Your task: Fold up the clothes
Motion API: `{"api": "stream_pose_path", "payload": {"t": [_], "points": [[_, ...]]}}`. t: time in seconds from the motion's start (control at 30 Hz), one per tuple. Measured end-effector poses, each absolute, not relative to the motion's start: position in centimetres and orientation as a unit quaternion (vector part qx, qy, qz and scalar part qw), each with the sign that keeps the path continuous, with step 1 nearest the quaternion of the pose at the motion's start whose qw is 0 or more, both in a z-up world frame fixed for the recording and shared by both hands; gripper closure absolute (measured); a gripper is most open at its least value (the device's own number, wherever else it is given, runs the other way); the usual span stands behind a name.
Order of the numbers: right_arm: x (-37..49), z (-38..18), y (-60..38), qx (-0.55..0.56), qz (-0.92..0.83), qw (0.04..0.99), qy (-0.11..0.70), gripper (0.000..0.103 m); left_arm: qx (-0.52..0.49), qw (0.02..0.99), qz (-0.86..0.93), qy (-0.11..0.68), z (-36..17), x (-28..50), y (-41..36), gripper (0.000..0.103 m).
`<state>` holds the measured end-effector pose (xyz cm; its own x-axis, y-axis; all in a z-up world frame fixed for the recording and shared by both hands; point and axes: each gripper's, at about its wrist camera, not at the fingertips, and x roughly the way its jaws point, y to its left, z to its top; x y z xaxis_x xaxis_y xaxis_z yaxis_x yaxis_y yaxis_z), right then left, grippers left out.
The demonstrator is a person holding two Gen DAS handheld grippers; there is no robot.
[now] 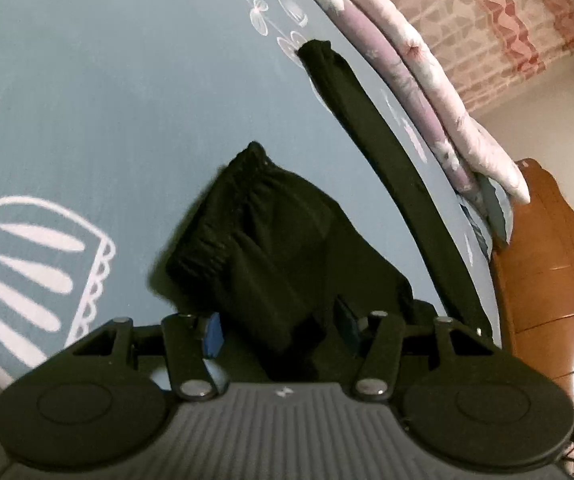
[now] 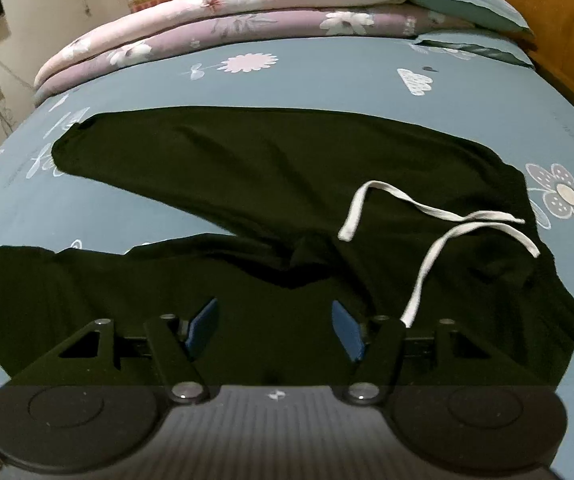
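Note:
Black trousers [image 2: 271,168] with a white drawstring [image 2: 427,240] lie spread on a blue patterned bedsheet [image 2: 327,76], legs pointing left. My right gripper [image 2: 275,328] is open just above the near leg, pads wide apart, holding nothing. In the left wrist view a gathered cuff of one trouser leg [image 1: 247,216] bunches up in front of my left gripper [image 1: 279,332]. The fabric runs down between its blue pads [image 1: 211,334], which stand apart. The other leg [image 1: 371,136] stretches away to the upper right.
Folded pink and purple floral quilts [image 2: 227,12] and a blue pillow [image 2: 467,4] lie along the far edge of the bed. A wooden headboard [image 1: 547,280] stands at the right. The sheet [image 1: 87,100] spreads wide to the left.

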<state>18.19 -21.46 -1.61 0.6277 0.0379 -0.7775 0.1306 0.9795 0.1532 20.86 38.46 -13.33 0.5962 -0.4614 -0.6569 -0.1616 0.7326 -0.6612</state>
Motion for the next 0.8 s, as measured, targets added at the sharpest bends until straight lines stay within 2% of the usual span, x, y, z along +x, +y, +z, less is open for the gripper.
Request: {"api": "stream_pose_path", "payload": {"t": [0.07, 0.1, 0.5, 0.8], "points": [[18.4, -1.5, -21.0, 0.093, -0.021, 0.897, 0.431, 0.035, -0.319, 0.827, -0.067, 0.457, -12.9, 20.9, 38.2, 0.094], [18.5, -1.5, -20.9, 0.092, -0.020, 0.897, 0.431, 0.035, -0.307, 0.829, -0.058, 0.465, -12.7, 20.8, 38.1, 0.096], [19.9, -2.2, -20.4, 0.092, -0.009, 0.892, 0.442, 0.035, -0.241, 0.841, -0.008, 0.483, -9.0, 16.2, 38.3, 0.098], [20.7, -2.7, -19.7, 0.086, 0.012, 0.888, 0.451, 0.033, -0.236, 0.828, 0.020, 0.508, -10.5, 14.7, 38.1, 0.096]]}}
